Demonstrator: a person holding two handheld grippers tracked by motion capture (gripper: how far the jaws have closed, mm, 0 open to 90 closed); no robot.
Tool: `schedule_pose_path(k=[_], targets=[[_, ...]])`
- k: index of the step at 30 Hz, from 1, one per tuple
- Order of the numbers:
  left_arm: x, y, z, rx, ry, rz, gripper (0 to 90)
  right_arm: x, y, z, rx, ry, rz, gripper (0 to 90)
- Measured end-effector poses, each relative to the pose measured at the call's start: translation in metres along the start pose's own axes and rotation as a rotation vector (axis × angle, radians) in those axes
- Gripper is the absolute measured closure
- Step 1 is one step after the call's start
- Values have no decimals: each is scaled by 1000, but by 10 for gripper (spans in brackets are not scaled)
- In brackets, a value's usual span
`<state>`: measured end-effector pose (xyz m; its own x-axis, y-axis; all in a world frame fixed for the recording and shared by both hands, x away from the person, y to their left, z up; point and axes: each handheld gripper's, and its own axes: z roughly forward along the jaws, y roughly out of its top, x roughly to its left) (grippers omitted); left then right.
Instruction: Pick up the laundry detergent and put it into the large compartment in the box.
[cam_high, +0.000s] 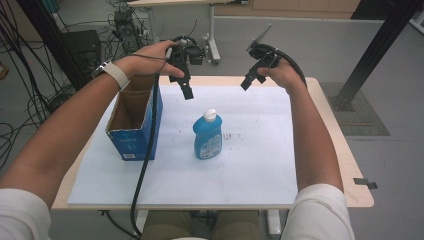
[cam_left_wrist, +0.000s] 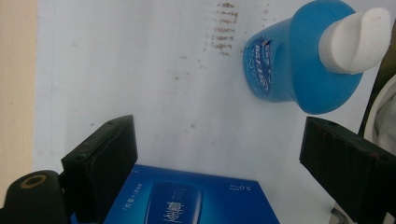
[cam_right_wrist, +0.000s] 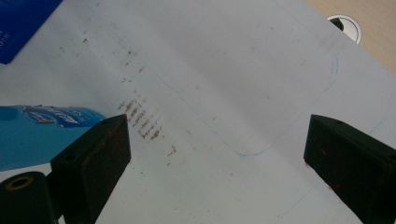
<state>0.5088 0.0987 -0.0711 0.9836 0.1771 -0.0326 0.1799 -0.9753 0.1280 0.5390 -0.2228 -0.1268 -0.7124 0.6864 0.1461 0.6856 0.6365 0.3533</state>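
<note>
A blue bottle (cam_high: 207, 136) with a white cap is shown upright near the middle of the white sheet (cam_high: 260, 150), just beside an open blue carton (cam_high: 134, 125) at the sheet's left edge. The left gripper (cam_high: 185, 86) and the right gripper (cam_high: 248, 80) are held above the far side of the table (cam_high: 350, 170), well clear of the bottle; both sets of jaws are spread wide and nothing is gripped. The step is judged to be an approach before grasping. A descent is called for next, with the jaws set astride the bottle's body. In the left gripper view the cap (cam_left_wrist: 357, 39) and carton face (cam_left_wrist: 187, 200) are seen from above; in the right gripper view a faint pen outline (cam_right_wrist: 261, 140) is revealed.
</note>
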Motion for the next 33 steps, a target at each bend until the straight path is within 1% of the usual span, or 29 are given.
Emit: schedule_pose_path(k=[5, 9, 12, 18, 25, 27, 33], targets=[[-2, 0, -2, 1, 3, -19, 95, 2, 0, -1, 4, -3, -3, 73], [-5, -1, -4, -2, 8, -22, 87, 2, -1, -3, 2, -7, -1, 73], [-7, 2, -4, 12, 12, -23, 87, 2, -2, -4, -5, -6, -1, 73], [-10, 4, -6, 15, 14, -20, 88, 2, -3, -5, -5, -7, 2, 73], [-11, 1, -10, 11, 7, -38, 89, 2, -3, -6, -4, -6, 0, 73], [-10, -1, -12, 9, 1, -41, 89, 2, -4, -6, -12, -5, 0, 73], [-15, -2, -16, 6, -2, -51, 89, 3, -5, -8, -15, -6, 3, 73]])
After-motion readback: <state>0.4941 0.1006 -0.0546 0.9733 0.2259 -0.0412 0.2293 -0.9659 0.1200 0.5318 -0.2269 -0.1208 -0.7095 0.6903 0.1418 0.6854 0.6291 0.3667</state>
